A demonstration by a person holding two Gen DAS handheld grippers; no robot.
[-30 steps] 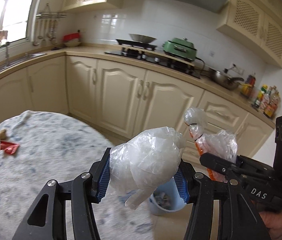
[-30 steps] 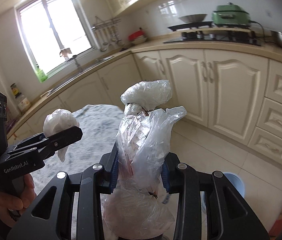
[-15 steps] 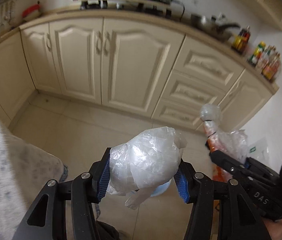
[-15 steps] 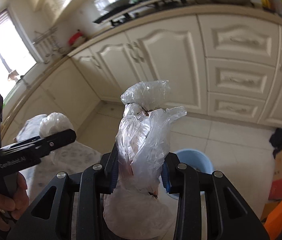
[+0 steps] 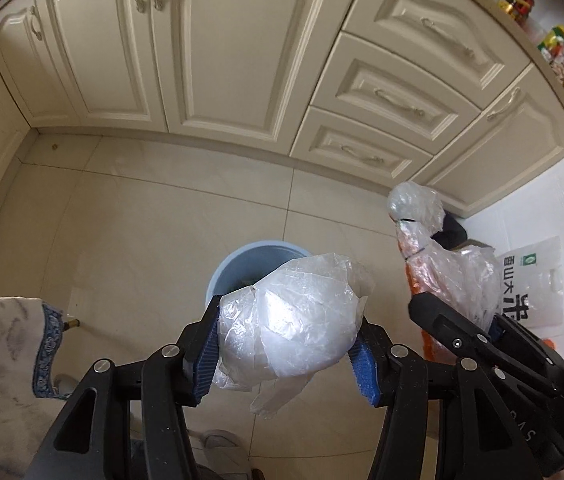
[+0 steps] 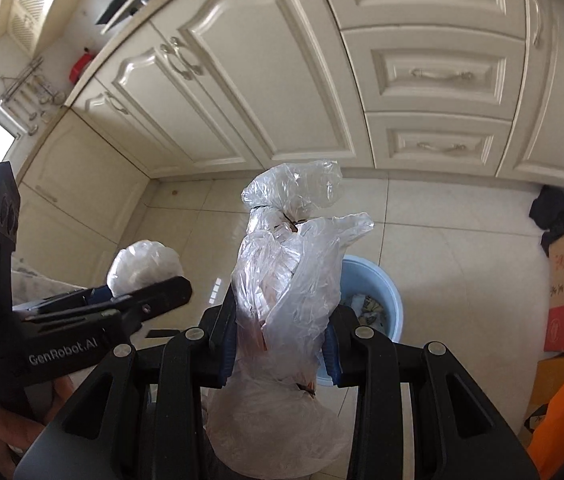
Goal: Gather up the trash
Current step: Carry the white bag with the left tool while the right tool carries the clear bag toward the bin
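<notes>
The left gripper (image 5: 287,344) has a crumpled clear plastic bag (image 5: 294,320) between its blue pads, its jaws opening; the bag sits above the blue trash bin (image 5: 242,258) on the tiled floor (image 5: 122,240). The right gripper (image 6: 280,340) is clamped on a tied plastic bag with orange contents (image 6: 286,292), the bin just behind it, cream cabinets (image 6: 266,80) beyond

Cream panelled cabinets (image 5: 210,44) line the far wall — drawers (image 5: 394,100) to the right (curved handles) — above pale floor tiles (image 5: 130,216).
</notes>
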